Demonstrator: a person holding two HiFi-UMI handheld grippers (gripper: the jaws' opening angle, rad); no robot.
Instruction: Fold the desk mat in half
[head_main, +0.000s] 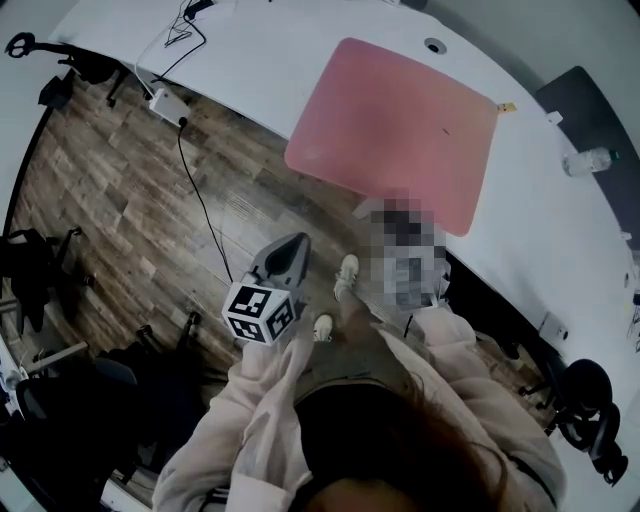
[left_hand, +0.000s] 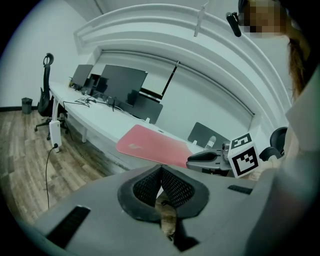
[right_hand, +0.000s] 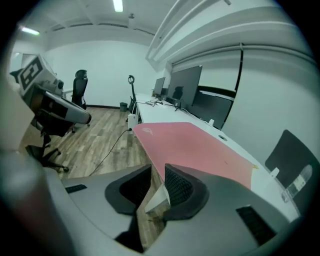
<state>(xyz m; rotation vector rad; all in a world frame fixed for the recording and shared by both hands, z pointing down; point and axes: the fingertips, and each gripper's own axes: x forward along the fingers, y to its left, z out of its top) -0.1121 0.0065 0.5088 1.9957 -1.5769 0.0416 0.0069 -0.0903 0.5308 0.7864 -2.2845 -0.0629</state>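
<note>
The pink desk mat (head_main: 400, 130) lies flat and unfolded on the white desk (head_main: 270, 60), its near edge slightly over the desk's front. It also shows in the left gripper view as the mat (left_hand: 152, 145) and in the right gripper view as the mat (right_hand: 195, 147). My left gripper (head_main: 295, 242) hangs over the wooden floor, short of the mat's left corner; its jaws (left_hand: 161, 169) meet at the tips with nothing held. My right gripper (right_hand: 157, 174) stands open and empty, pointing along the mat's near edge. In the head view it is hidden by a blurred patch.
Monitors (left_hand: 122, 85) stand far along the desk. A water bottle (head_main: 590, 160) and a dark pad (head_main: 580, 95) lie right of the mat. A cable (head_main: 200, 200) runs over the floor from a power strip (head_main: 165, 105). Office chairs (head_main: 590, 410) stand around.
</note>
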